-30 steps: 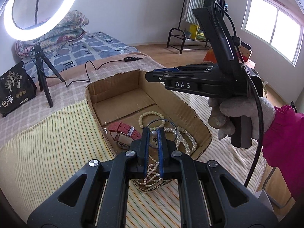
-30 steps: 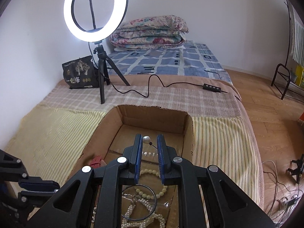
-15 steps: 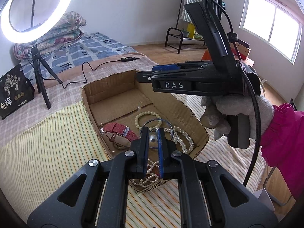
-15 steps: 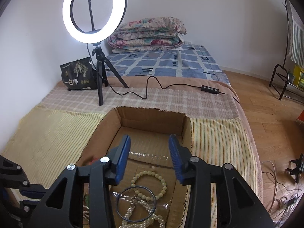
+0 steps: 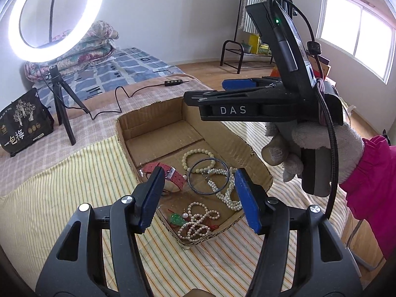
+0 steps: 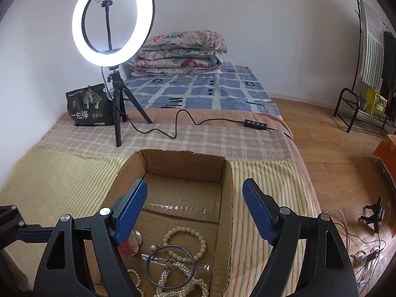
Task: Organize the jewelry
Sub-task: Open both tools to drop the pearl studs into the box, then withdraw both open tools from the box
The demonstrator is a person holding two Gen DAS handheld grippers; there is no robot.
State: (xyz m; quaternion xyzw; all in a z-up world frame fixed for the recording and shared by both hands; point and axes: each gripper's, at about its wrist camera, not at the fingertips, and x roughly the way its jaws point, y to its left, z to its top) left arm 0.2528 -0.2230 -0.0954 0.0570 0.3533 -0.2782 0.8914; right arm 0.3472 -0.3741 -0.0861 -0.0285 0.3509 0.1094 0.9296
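Jewelry (image 5: 210,188) lies piled in the box's (image 5: 250,153) near end, below and ahead of both grippers, whose jaws have just opened and hold nothing, left gripper (image 5: 198,198) nearer than right gripper (image 6: 193,210).

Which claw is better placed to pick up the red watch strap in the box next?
Probably the left claw: it is open, and the red watch strap lies just past its left pad. The right claw is open too, but faces the bare far end of the cardboard box.

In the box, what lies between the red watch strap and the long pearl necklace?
A dark thin bangle lies between red watch strap and pearl necklace, overlapping a cream bead bracelet; left wrist view shows this.
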